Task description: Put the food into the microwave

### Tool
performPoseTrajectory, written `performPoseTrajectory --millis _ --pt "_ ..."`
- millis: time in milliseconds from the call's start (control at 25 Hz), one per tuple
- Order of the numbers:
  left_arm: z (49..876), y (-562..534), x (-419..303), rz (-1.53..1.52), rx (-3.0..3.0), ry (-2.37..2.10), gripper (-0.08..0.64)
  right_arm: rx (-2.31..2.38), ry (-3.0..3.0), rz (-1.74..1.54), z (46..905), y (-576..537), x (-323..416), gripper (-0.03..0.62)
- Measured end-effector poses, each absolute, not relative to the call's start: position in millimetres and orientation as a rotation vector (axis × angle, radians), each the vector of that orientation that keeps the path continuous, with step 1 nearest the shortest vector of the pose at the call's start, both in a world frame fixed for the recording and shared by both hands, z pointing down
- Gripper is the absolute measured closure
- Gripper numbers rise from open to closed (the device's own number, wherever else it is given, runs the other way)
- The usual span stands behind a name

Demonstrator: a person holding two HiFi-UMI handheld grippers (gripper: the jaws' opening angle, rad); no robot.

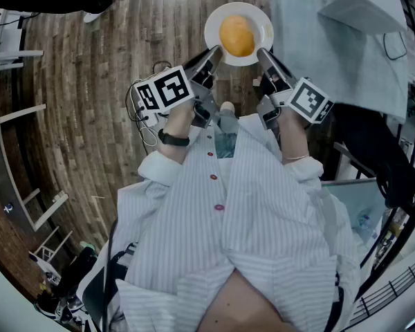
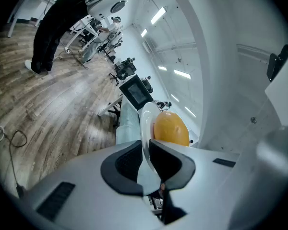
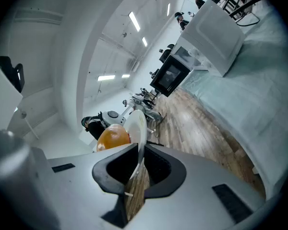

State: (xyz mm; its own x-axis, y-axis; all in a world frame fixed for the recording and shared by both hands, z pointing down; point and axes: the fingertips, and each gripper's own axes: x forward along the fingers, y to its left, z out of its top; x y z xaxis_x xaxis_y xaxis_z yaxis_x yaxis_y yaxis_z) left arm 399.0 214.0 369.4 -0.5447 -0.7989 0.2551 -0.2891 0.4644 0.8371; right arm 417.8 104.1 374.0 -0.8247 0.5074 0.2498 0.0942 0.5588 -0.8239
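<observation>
A white plate [image 1: 257, 21] with an orange bun [image 1: 236, 36] on it is carried in the air above the wooden floor. My left gripper [image 1: 215, 51] is shut on the plate's left rim, my right gripper [image 1: 262, 52] on its right rim. In the left gripper view the plate [image 2: 145, 123] stands edge-on between the dark pads [image 2: 122, 164], with the bun [image 2: 171, 128] just beyond. In the right gripper view the plate's rim [image 3: 138, 128] is pinched likewise, the bun [image 3: 113, 137] at its left. A microwave [image 3: 170, 75] sits on the far end of a table.
A table with a pale green cloth [image 1: 346, 54] lies at the upper right and bears a white box [image 1: 363, 5]. White frames [image 1: 21, 158] stand at the left. A person in dark trousers [image 2: 50, 37] stands on the floor in the distance.
</observation>
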Motion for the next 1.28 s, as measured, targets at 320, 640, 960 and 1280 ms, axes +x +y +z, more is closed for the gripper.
performPoseTrajectory --millis 320,640,960,1280 --pt "366 214 398 -1.012 0.900 -2.072 0.518 -0.525 -2.331 1.185 368 106 415 0.538" --pt "365 216 401 -1.026 0.894 -2.096 0.518 -0.528 -2.319 1.188 369 106 418 0.538" --pt "367 214 401 -1.043 0.895 -2.091 0.518 -0.524 -2.310 1.182 371 105 419 0.538" --pt "373 207 388 -1.027 0.928 -2.083 0.518 -0.510 -2.327 1.196 378 98 411 0.538"
